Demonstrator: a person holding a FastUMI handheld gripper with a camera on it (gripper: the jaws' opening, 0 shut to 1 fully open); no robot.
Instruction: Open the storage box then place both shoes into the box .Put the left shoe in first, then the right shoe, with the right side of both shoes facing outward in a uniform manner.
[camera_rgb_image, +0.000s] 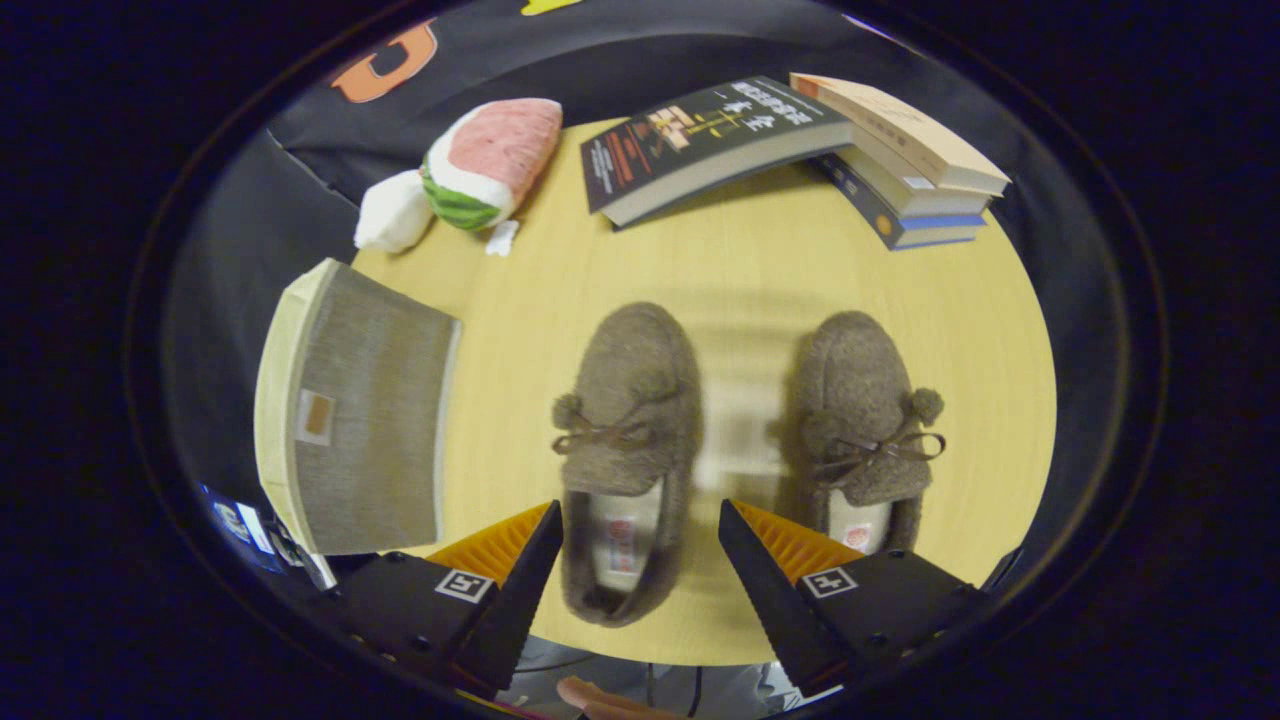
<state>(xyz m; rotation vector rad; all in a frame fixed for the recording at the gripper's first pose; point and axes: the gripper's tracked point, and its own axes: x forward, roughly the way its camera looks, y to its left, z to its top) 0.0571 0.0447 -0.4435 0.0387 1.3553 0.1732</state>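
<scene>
On a round wooden table (740, 270), the gripper (640, 520) hangs over the near edge, fingers spread wide and holding nothing. The left shoe (625, 440) lies between them, its heel nearest. The right shoe (865, 420) sits beside the right finger. Left of the fingers stands the closed storage box (365, 420); beyond lie a watermelon plush (485, 165) and stacked books (800, 150).

Both shoes, the left shoe (628, 420) and right shoe (860, 420), look like fuzzy boiled wool, matt and nubbly, with thin cord bows (smoother lining inside). The storage box (365, 410) reads as coarse woven cloth with a small leathery-looking patch. The table (740, 270) is pale wood-grain laminate, smooth with a soft sheen. The plush toy (490, 160) is soft fabric; the paperback books (720, 140) have slightly glossy covers.
</scene>
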